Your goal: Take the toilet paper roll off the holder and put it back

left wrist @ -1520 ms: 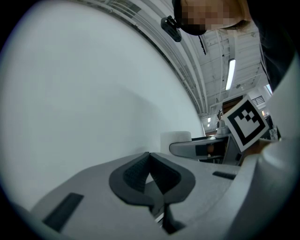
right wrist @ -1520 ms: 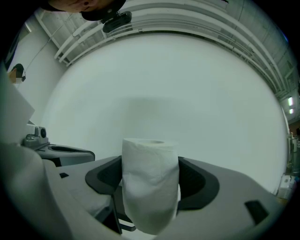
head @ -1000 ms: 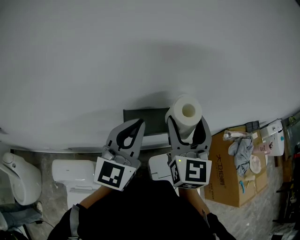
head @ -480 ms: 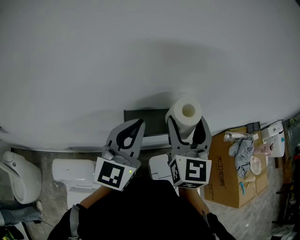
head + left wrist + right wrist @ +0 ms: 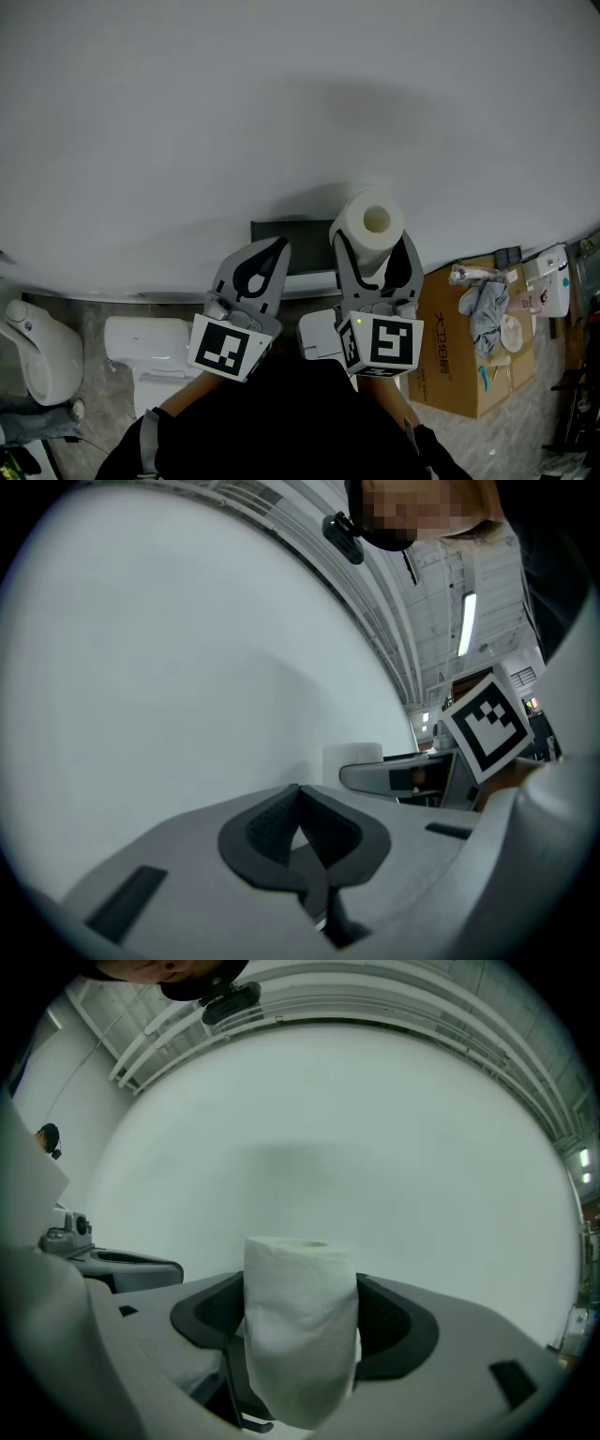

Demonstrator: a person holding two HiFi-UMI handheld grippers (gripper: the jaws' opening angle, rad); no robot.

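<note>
Right tongs (image 5: 300, 1335): I see them clamped on the white toilet paper roll (image 5: 300, 1321), one dark pad on each side of it
Roll position: upright between the jaws, its core hole turned up toward my head camera, held in the air in front of the pale grey wall (image 5: 281, 112)
Left tongs (image 5: 302, 834): jaws together with nothing between them, just beside the right tongs
Dark rectangular fitting (image 5: 292, 239): low on the wall, between the two tongs in my head view
Grey floor (image 5: 94, 319): a white toilet (image 5: 141, 352) at left, a brown cardboard box (image 5: 459, 375) at right
</note>
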